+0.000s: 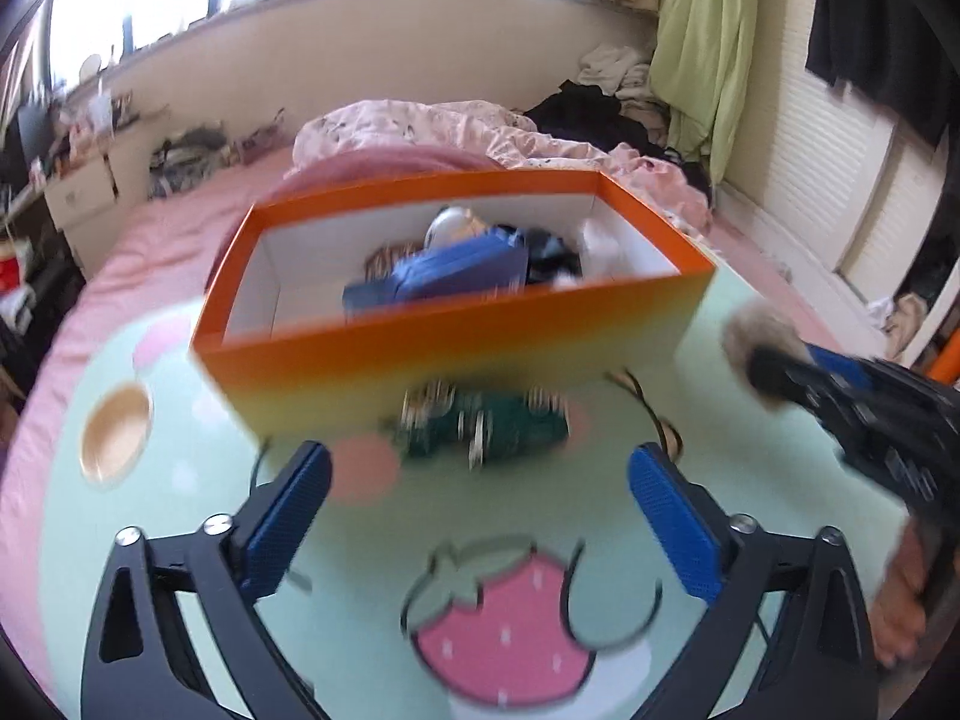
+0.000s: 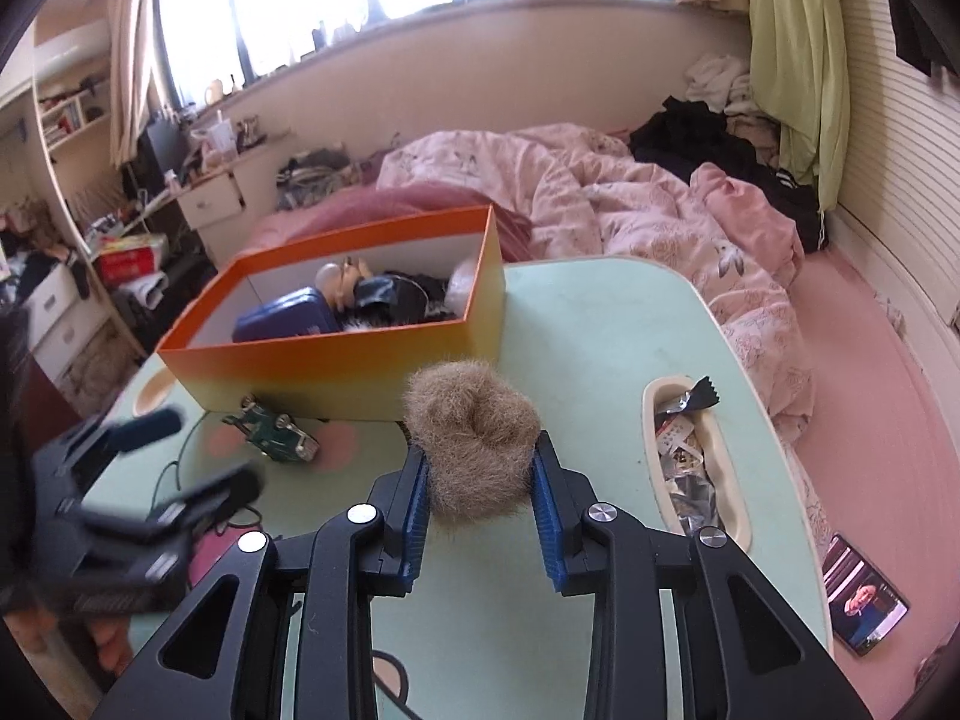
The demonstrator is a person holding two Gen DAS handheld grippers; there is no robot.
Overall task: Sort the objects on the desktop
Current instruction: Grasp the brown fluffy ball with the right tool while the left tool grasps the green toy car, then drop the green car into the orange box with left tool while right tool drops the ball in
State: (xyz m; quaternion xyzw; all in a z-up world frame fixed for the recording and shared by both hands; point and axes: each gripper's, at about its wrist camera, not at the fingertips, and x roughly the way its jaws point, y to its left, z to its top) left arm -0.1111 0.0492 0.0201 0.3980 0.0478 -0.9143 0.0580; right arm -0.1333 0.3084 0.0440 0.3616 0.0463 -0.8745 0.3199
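I have the fur ball [image 2: 474, 438] pinched between the blue pads [image 2: 418, 495] of my right gripper [image 2: 480, 483], squeezed at its lower half so the fluff bulges out above the fingers; a soft thing like this needs a deep bite or it would slip. It hangs clear of the table [image 2: 600, 330], just in front of the box's [image 2: 336, 360] near wall, because the box is where sorted things go: a blue case [image 2: 288, 315] and other items already lie inside it. My left gripper [image 1: 480, 516] is spread wide with nothing between its fingers, aimed at the toy car [image 1: 480, 426] that sits on the table right against the box's near wall, probably my next pick. Right of the box, a tray [image 2: 735, 492] sunk in the table holds wrappers, which I leave alone.
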